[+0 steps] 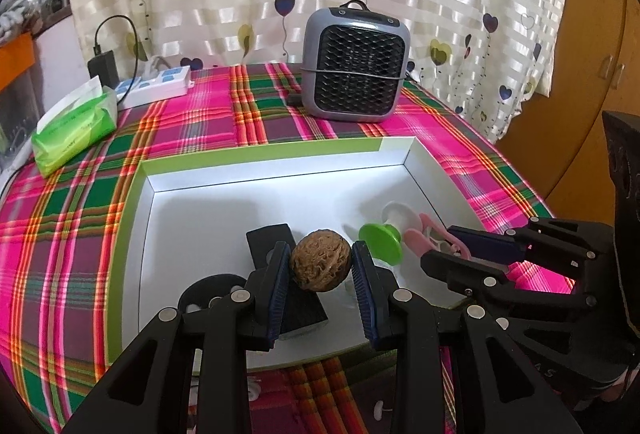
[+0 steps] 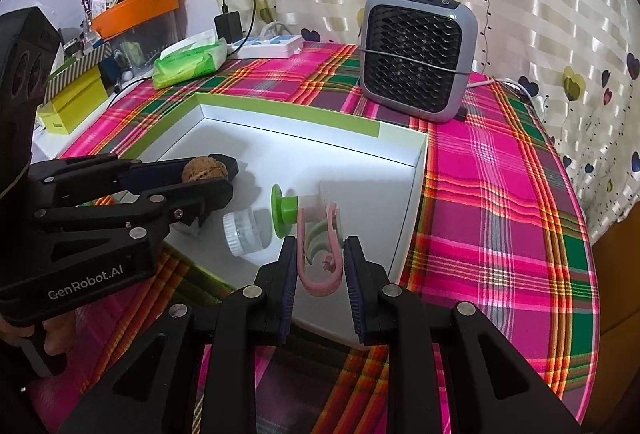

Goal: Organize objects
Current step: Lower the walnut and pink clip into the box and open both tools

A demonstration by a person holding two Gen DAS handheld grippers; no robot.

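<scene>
My left gripper (image 1: 321, 262) is shut on a brown walnut (image 1: 321, 261) and holds it above the white box with a green rim (image 1: 260, 155). Under the walnut a black block (image 1: 267, 240) lies on the box floor. My right gripper (image 2: 320, 268) is shut on a pink clip (image 2: 320, 276) over the box's near right part. In the left wrist view the right gripper (image 1: 440, 248) comes in from the right with the pink clip (image 1: 416, 240). A green knob (image 2: 282, 209) and a clear jar with a white lid (image 2: 244, 234) lie in the box (image 2: 280, 111). The left gripper (image 2: 208, 175) shows the walnut (image 2: 204, 169).
A grey fan heater (image 1: 354, 67) stands behind the box. A green tissue pack (image 1: 74, 125), a white power strip (image 1: 158, 85) and a black charger (image 1: 103, 67) sit at the back left. Plaid cloth covers the table; a wooden cabinet (image 1: 592, 81) is at right.
</scene>
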